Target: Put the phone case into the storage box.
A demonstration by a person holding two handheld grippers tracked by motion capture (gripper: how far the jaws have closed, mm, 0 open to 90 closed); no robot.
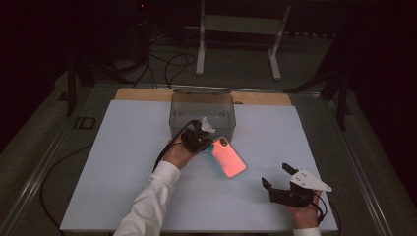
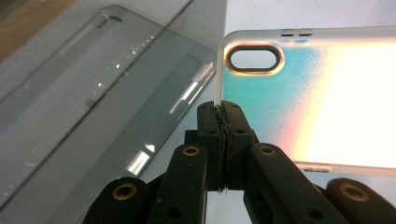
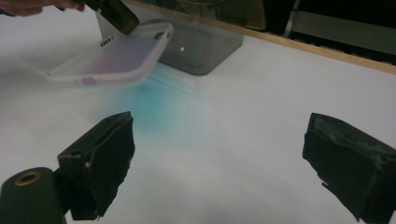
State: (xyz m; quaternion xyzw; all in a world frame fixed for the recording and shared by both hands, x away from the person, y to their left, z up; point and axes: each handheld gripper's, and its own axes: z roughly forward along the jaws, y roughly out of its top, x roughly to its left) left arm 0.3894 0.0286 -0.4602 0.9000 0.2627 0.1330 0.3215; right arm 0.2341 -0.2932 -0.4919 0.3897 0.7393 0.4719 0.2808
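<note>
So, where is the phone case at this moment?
In the high view the phone case is near the middle of the white table, just in front of the grey box. The left gripper pinches its edge near the camera cutout.

phone case (image 1: 228, 157) | translucent, iridescent pink | lifted off table, tilted | beside grey bin (image 1: 202, 114)

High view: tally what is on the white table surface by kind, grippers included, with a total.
Phone case, iridescent pink, pinched at its edge by the left gripper: 1
Clear grey plastic box: 1
Grippers, the left one and the right gripper, jaws apart: 2
Total: 4
</note>
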